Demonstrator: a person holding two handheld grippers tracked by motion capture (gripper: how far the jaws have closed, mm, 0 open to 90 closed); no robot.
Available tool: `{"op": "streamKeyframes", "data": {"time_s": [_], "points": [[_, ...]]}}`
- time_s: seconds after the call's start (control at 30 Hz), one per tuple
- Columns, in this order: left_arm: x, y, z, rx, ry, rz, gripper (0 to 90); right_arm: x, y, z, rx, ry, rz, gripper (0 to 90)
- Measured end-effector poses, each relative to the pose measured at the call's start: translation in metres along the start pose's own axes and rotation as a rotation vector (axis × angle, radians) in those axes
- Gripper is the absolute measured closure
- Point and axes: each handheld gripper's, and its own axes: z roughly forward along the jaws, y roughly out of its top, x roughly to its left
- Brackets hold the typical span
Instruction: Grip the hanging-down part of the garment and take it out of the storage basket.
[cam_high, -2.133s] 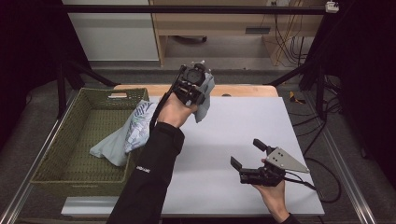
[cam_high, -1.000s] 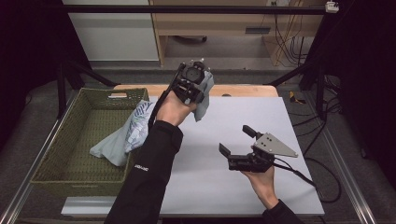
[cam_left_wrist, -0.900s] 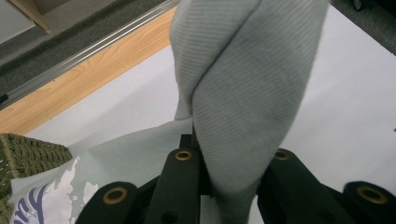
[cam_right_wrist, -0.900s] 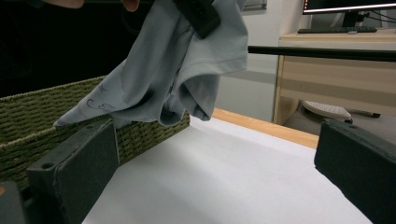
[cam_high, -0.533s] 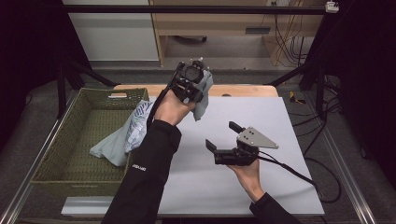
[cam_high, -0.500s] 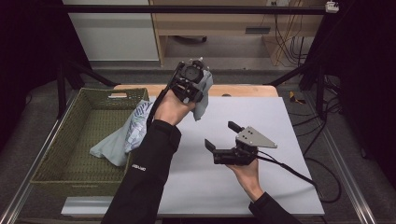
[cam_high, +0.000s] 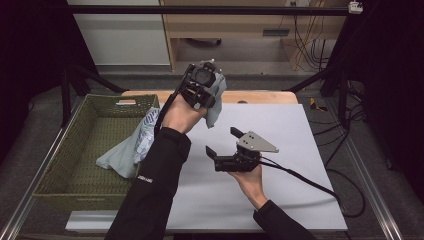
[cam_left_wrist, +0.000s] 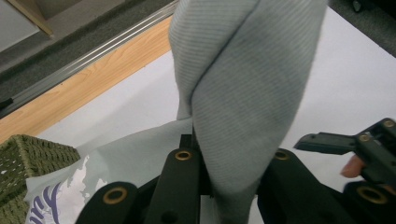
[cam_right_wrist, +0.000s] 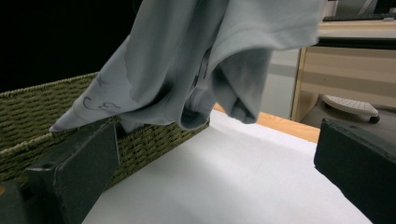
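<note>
**Grey garment lifted from a basket over a white desk**

A person works at a desk (cam_high: 300, 135) covered in white, with a wooden strip along its far edge. The left tongs (cam_high: 202, 90) are raised above the desk's far left part, clenched on a fold of a light grey garment (cam_high: 216, 102). In the left gripper view, the ribbed grey cloth (cam_left_wrist: 243, 93) runs up from between the two black jaws. The rest of the garment trails down to the left, behind the person's dark sleeve (cam_high: 160, 175), and drapes over the near right rim of a green woven basket (cam_high: 80, 150) that sits at the desk's left side. A printed purple pattern shows on the draped part.

The right tongs (cam_high: 222, 142) hover low over the middle of the desk, jaws spread wide apart and grasping nothing, pointing left toward the hanging cloth. In the right gripper view, the garment (cam_right_wrist: 210, 60) hangs just ahead of them, with the basket (cam_right_wrist: 46, 116) behind it.
</note>
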Motion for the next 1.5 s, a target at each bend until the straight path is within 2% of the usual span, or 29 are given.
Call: {"op": "streamKeyframes", "data": {"time_s": [0.03,0.1,0.13,0.23,0.4,0.43,0.47,0.5,0.53,0.63,0.7,0.8,0.83,0.87,0.97,1.07,1.1,1.2,1.33,1.4,1.43,1.5], "points": [[0.000,0.000,0.000,-0.001,0.002,0.001,80.3,0.001,-0.001,0.002,0.005,0.001,-0.013,0.4],[0.001,0.000,-0.001,-0.001,0.000,-0.001,80.3,0.003,-0.001,0.006,0.009,0.006,-0.003,0.4],[0.001,-0.001,-0.001,-0.003,0.000,-0.003,80.3,0.002,-0.001,0.008,0.014,0.003,-0.019,0.4],[0.002,0.000,-0.002,0.000,0.002,-0.002,80.3,0.005,0.001,0.015,0.008,0.010,-0.004,0.5],[-0.001,0.002,-0.003,0.008,0.012,0.008,80.3,0.009,-0.001,0.025,0.020,0.022,-0.016,0.7],[-0.001,0.002,-0.003,0.009,0.010,0.007,80.3,0.010,-0.001,0.028,0.024,0.023,-0.006,0.7],[-0.001,0.002,-0.002,0.005,0.017,0.013,80.3,0.009,-0.003,0.030,0.017,0.024,-0.026,0.7],[-0.001,0.002,-0.002,0.011,0.010,0.007,80.3,0.010,-0.003,0.032,0.026,0.023,-0.012,0.8],[-0.001,0.003,-0.002,0.013,0.012,0.007,80.3,0.009,-0.004,0.034,0.021,0.023,-0.029,0.9],[-0.001,0.003,-0.002,0.017,0.013,0.011,80.3,0.013,-0.005,0.041,0.037,0.020,0.004,1.0],[-0.001,0.003,-0.002,0.016,0.012,0.012,80.3,0.012,-0.006,0.046,0.034,0.024,-0.020,1.0],[-0.001,0.003,-0.002,0.015,0.014,0.010,80.3,0.014,-0.008,0.053,0.038,0.029,0.009,1.2],[-0.001,0.004,-0.002,0.016,0.013,0.010,80.3,0.013,-0.009,0.055,0.036,0.032,-0.011,1.3],[-0.001,0.004,-0.002,0.015,0.013,0.013,80.3,0.014,-0.009,0.056,0.047,0.029,0.011,1.4],[-0.001,0.004,-0.002,0.016,0.014,0.014,80.3,0.014,-0.010,0.062,0.048,0.027,-0.007,1.7],[0.000,0.004,-0.004,0.007,0.019,0.016,80.3,0.015,-0.010,0.068,0.052,0.027,0.001,2.3],[0.001,0.003,-0.004,0.007,0.019,0.016,80.3,0.015,-0.011,0.071,0.043,0.026,-0.019,2.6],[0.001,0.003,-0.005,0.003,0.017,0.012,80.3,0.016,-0.012,0.078,0.042,0.039,-0.012,3.0],[0.001,0.002,-0.006,0.007,0.012,0.008,80.2,0.016,-0.014,0.087,0.052,0.033,0.001,3.7],[0.002,0.003,-0.005,0.004,0.016,0.015,80.3,0.015,-0.014,0.092,0.048,0.038,-0.020,4.2],[0.001,0.003,-0.005,0.010,0.010,0.012,80.3,0.016,-0.013,0.094,0.050,0.032,-0.011,4.3],[0.001,0.003,-0.004,0.010,0.017,0.019,80.3,0.016,-0.013,0.098,0.040,0.028,-0.023,4.6]]}}
